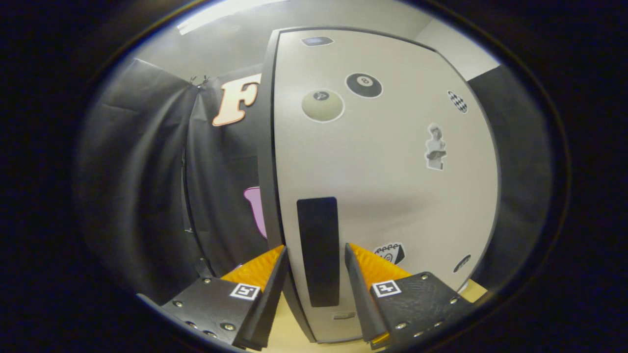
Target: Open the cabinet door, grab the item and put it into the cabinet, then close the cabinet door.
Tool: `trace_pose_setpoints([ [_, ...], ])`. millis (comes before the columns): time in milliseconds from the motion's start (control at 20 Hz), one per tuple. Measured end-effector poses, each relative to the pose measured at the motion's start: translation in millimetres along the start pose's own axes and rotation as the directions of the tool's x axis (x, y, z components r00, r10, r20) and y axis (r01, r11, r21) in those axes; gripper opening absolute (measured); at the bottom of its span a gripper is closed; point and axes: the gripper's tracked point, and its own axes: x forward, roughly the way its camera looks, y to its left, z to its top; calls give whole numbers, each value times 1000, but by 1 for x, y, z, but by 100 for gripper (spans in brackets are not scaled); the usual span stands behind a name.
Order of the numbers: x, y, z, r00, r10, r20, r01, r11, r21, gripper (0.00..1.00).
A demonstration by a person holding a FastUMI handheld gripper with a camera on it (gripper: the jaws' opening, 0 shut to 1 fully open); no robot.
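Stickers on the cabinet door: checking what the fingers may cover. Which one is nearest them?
The black-and-white sticker low on the cabinet door, just beyond the open gripper's right finger; the others sit higher.

Gripper [316, 255] is black w/ two fingers [262, 272], each faced in ribbed orange padding on the inner side. Behind the pads, flat black plates w/ a textured finish, held by silver screws along the edges. Each plate has a small white square tag w/ a black pattern, right near the finger base.
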Motion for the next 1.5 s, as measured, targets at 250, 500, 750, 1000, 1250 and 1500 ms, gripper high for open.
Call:
trace_pose_setpoints([
  [250,22,-21,4,997,-61,41,62,998,-25,46],
  [500,0,-13,2,996,-80,36,82,995,-50,24],
  [750,-7,-16,5,995,-98,29,99,993,-58,14],
  [1000,-22,-16,6,996,-86,29,88,994,-66,14],
  [1250,-50,-23,8,996,-83,38,85,994,-69,14],
  [1500,-84,-38,12,995,-86,42,89,994,-71,14],
])
